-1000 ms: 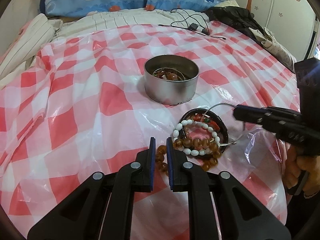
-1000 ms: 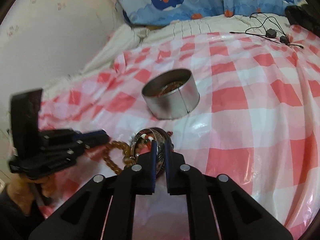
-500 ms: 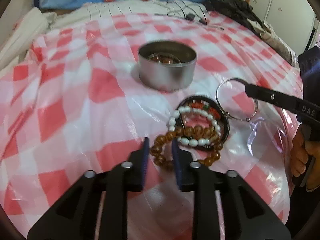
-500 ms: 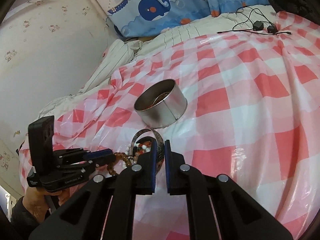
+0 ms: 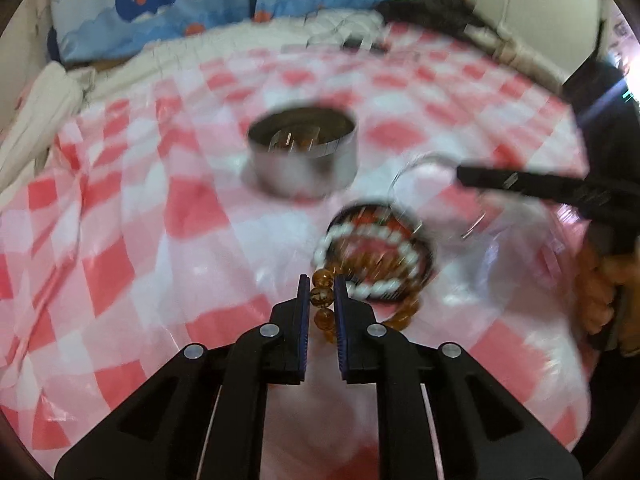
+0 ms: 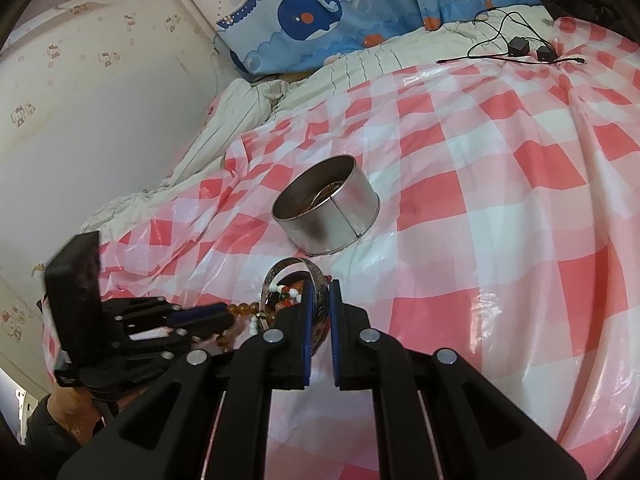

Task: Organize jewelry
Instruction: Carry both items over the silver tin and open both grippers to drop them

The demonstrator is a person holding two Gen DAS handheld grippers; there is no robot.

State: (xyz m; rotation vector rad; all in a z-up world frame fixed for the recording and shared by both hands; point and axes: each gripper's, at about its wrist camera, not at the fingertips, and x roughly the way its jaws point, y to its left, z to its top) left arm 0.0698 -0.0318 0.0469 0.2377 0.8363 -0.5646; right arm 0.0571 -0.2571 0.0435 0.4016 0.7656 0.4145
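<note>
A pile of bracelets lies on the red-and-white checked cloth in front of a round metal tin (image 5: 304, 172), which holds some jewelry. My left gripper (image 5: 321, 280) is closing its jaws, and its pads press on the amber bead bracelet (image 5: 320, 296) at the near edge of the pile. A white bead bracelet (image 5: 376, 288) and a black bracelet (image 5: 428, 256) lie just beyond it. My right gripper (image 6: 320, 284) is shut on a silver bangle (image 6: 292, 262), held above the pile and short of the tin (image 6: 332, 224). The left wrist view is blurred.
The checked plastic cloth (image 6: 500, 184) covers a bed. A whale-print pillow (image 6: 320, 12) lies at the back, with black cables and small adapters (image 6: 520, 46) at the far right. A hand (image 5: 600, 292) holds the right gripper (image 5: 460, 172).
My left gripper opened over the amber beads, then closed on them. My right gripper has lifted the silver bangle off the pile and toward the tin.
</note>
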